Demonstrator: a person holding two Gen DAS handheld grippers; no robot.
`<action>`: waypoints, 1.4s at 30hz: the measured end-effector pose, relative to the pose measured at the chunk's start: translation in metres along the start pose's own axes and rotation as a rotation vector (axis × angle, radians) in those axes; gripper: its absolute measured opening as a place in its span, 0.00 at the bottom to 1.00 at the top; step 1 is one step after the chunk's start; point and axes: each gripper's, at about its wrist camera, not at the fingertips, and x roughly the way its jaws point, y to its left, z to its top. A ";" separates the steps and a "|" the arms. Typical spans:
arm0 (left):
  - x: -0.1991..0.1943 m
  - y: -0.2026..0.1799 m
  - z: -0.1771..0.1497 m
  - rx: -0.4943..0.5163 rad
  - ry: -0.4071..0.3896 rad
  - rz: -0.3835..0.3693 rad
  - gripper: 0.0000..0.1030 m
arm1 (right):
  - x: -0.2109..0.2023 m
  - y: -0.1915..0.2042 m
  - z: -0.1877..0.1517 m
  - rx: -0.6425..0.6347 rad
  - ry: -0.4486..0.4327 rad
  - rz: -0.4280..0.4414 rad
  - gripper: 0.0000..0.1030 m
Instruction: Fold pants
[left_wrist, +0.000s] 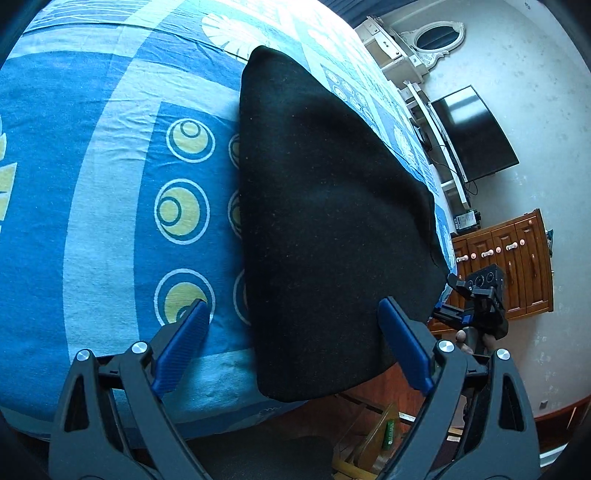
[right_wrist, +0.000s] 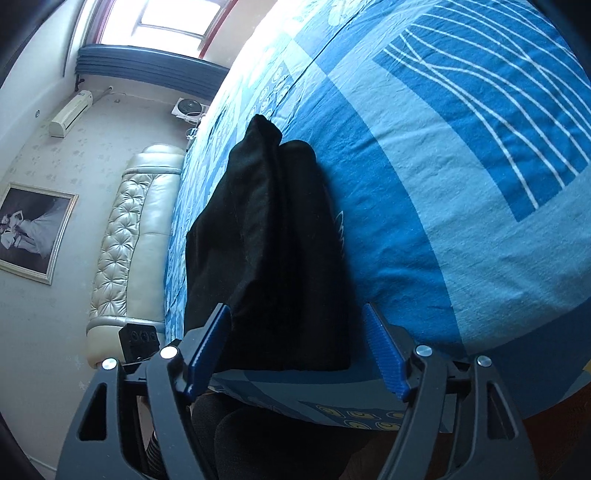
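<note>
Black pants (left_wrist: 325, 206) lie folded lengthwise on a bed's blue patterned sheet (left_wrist: 110, 206), one end reaching the mattress edge. The left gripper (left_wrist: 291, 343) hovers over that end, its blue-padded fingers spread wide and gripping nothing. The right gripper (right_wrist: 295, 350) faces the other end, fingers likewise parted around the cloth without clamping it. No legible writing appears.

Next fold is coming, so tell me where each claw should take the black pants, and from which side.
Take the pants at the near end hanging past the bed edge. Bring both open claws, left claw and right claw, in from the bedside: that edge is free; the rest lies flat.
</note>
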 end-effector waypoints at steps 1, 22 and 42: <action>0.001 0.002 0.001 -0.013 0.000 -0.020 0.89 | 0.002 0.000 0.001 0.000 0.001 0.005 0.71; -0.024 -0.002 0.020 -0.051 -0.036 -0.080 0.25 | 0.038 0.050 -0.014 -0.181 0.027 -0.081 0.35; -0.095 0.069 -0.014 -0.166 -0.112 -0.042 0.26 | 0.130 0.109 -0.028 -0.265 0.163 -0.013 0.35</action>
